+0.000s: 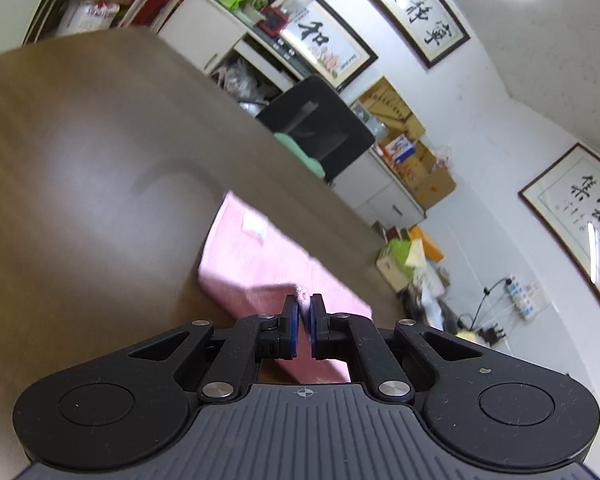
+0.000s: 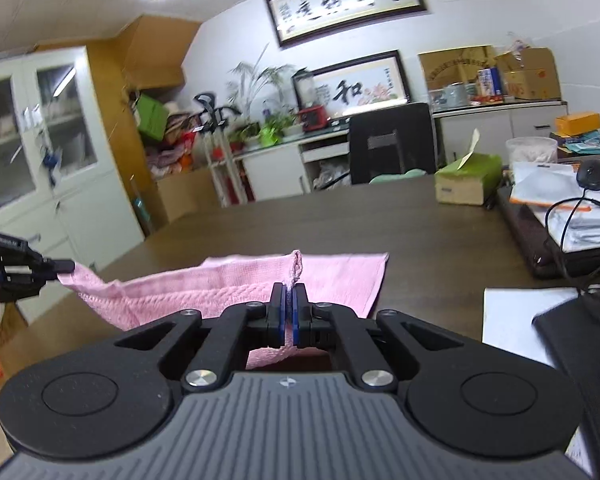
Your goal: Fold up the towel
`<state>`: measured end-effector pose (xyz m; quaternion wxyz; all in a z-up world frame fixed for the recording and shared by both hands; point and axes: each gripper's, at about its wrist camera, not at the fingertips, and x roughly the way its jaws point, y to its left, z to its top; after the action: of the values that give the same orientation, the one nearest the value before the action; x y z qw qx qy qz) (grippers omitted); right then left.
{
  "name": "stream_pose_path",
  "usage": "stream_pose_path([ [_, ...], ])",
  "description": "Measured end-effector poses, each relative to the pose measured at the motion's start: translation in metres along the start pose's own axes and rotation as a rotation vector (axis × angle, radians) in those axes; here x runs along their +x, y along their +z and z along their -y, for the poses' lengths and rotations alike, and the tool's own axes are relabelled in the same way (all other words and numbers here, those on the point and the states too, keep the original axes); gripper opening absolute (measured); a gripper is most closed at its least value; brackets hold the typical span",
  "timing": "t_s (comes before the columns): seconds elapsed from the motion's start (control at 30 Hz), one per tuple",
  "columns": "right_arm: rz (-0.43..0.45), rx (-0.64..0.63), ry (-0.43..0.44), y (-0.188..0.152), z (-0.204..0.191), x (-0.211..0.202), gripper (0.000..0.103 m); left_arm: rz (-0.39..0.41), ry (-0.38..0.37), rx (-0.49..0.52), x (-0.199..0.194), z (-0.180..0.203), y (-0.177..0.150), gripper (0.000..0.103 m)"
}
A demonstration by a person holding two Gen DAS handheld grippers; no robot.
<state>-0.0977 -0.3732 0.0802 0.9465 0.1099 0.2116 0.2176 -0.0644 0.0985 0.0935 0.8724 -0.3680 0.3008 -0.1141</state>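
Pink towel hangs stretched above the dark surface, left tongs and right tongs each clenched on a corner.

Left gripper up close, jaws pinched tight on a corner of the pink towel, a tuft of cloth poking up between the pads. The towel runs away from the fingers across the brown table, a small white label showing near its far end. The whole view is tilted and a bit blurred. Past the table edge sits a black chair, with framed calligraphy on the white wall.
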Motion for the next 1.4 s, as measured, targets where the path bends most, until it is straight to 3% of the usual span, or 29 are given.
stream_pose_path([
  [0.17, -0.015, 0.063, -0.037, 0.023, 0.024, 0.051, 0.004, -0.016, 0.058, -0.05, 0.064, -0.004, 0.037, 0.005],
  [0.4, -0.063, 0.138, -0.112, 0.032, 0.053, 0.119, 0.004, -0.068, 0.156, -0.068, 0.136, -0.017, 0.057, 0.005],
  [1.0, -0.132, 0.161, -0.159, 0.023, 0.075, 0.197, 0.004, -0.061, 0.222, -0.149, 0.163, -0.045, 0.066, 0.007],
  [1.07, -0.157, 0.147, -0.176, 0.021, 0.075, 0.205, 0.005, -0.06, 0.227, -0.152, 0.168, -0.048, 0.066, 0.012],
  [1.23, -0.199, 0.155, -0.178, 0.015, 0.077, 0.21, 0.012, 0.005, 0.219, -0.124, 0.163, -0.044, 0.069, 0.061],
  [1.4, -0.091, 0.208, -0.139, 0.027, 0.081, 0.181, 0.02, 0.05, 0.186, -0.115, 0.141, -0.044, 0.07, 0.063],
])
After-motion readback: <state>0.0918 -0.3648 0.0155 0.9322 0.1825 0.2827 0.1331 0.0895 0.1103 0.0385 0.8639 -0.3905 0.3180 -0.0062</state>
